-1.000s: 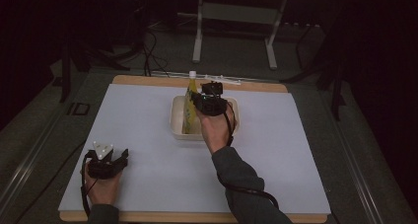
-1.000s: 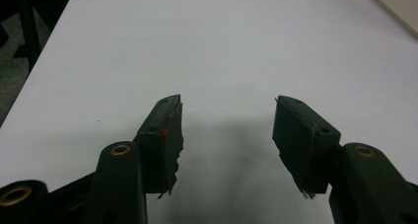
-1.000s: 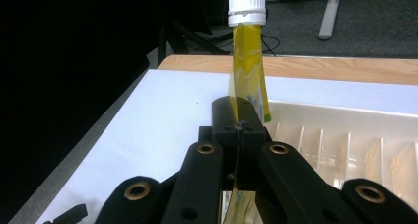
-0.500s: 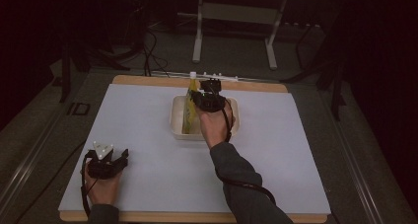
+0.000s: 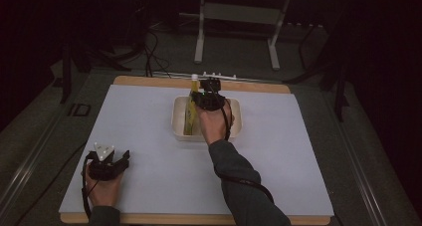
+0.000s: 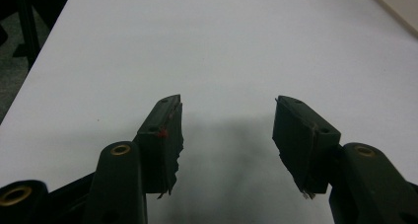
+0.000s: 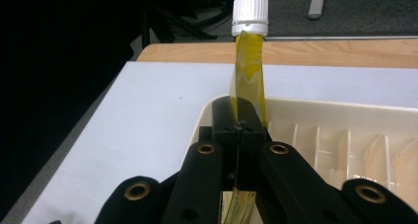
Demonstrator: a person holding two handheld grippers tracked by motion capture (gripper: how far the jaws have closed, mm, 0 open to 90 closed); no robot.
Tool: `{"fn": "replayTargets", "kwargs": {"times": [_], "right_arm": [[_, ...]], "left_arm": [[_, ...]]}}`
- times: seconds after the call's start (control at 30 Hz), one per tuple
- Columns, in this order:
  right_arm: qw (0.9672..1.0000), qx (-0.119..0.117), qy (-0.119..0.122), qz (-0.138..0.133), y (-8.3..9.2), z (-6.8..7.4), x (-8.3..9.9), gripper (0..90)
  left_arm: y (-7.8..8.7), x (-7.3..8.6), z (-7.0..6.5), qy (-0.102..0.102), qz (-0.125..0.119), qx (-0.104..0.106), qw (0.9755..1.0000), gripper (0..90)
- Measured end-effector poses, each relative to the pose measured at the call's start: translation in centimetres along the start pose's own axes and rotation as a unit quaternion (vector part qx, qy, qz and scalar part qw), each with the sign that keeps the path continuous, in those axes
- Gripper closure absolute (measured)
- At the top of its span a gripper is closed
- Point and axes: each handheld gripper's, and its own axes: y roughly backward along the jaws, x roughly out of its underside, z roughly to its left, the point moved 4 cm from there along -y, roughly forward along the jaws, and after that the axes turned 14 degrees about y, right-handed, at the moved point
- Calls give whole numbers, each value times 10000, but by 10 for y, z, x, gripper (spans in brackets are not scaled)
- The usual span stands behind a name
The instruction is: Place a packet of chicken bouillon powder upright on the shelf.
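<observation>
two grippers: the right gripper (image 7: 240,128) has its fingers pinched on a yellow pouch (image 7: 249,71) with a white cap (image 7: 250,14), over the white tray (image 5: 234,117); the left gripper (image 6: 226,135) rests wide apart on the worktop (image 5: 149,121).

right claw (image 7: 240,128) clamped on yellow pouch (image 7: 249,66) | white cap (image 7: 250,15) up | over white tray (image 7: 345,116)

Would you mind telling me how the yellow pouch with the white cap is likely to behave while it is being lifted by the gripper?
The yellow pouch looks thin and flat where the right gripper pinches it, so it is probably floppy and light. Its white cap sits on top, so it may sway or fold. The glossy film could slip.
</observation>
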Motion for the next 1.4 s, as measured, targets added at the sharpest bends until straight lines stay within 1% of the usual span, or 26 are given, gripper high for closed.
{"fn": "replayTargets", "kwargs": {"times": [0.13, 0.33, 0.47, 0.6, 0.83, 0.97, 1.07, 1.1, 1.27, 1.4], "right_arm": [[10000, -30, -22, 48, -6, 2, 1, 900], [9999, -76, 63, 138, -9, 6, -3, 900], [9998, -101, 24, 152, -9, 6, -4, 900], [9997, -142, 127, 136, -9, 4, -3, 900], [9995, -227, 171, 129, -7, 2, -2, 888], [9993, -298, 207, 123, -6, 2, -2, 859], [9989, -331, 299, 112, -4, 4, -3, 839], [9988, -315, 363, 123, -4, 4, -3, 837], [9983, -378, 431, 102, 0, 5, -5, 804], [9978, -407, 517, 60, 4, 6, -7, 798]], "left_arm": [[0, 0, 0, 3, -7, 0, 10000, 447], [0, 0, 0, 6, -10, 2, 10000, 446], [0, 0, 0, 6, -9, 0, 10000, 446], [0, 0, 0, 10, -12, -1, 10000, 446], [0, 0, 0, 4, -13, -4, 10000, 446], [0, 0, 0, 4, -13, -7, 10000, 446], [0, 0, 0, -1, -12, -8, 10000, 446], [0, 0, 0, -1, -14, -7, 10000, 446], [0, 0, 0, -2, -15, -7, 10000, 446], [0, 0, 0, -4, -18, -12, 10000, 446]]}}
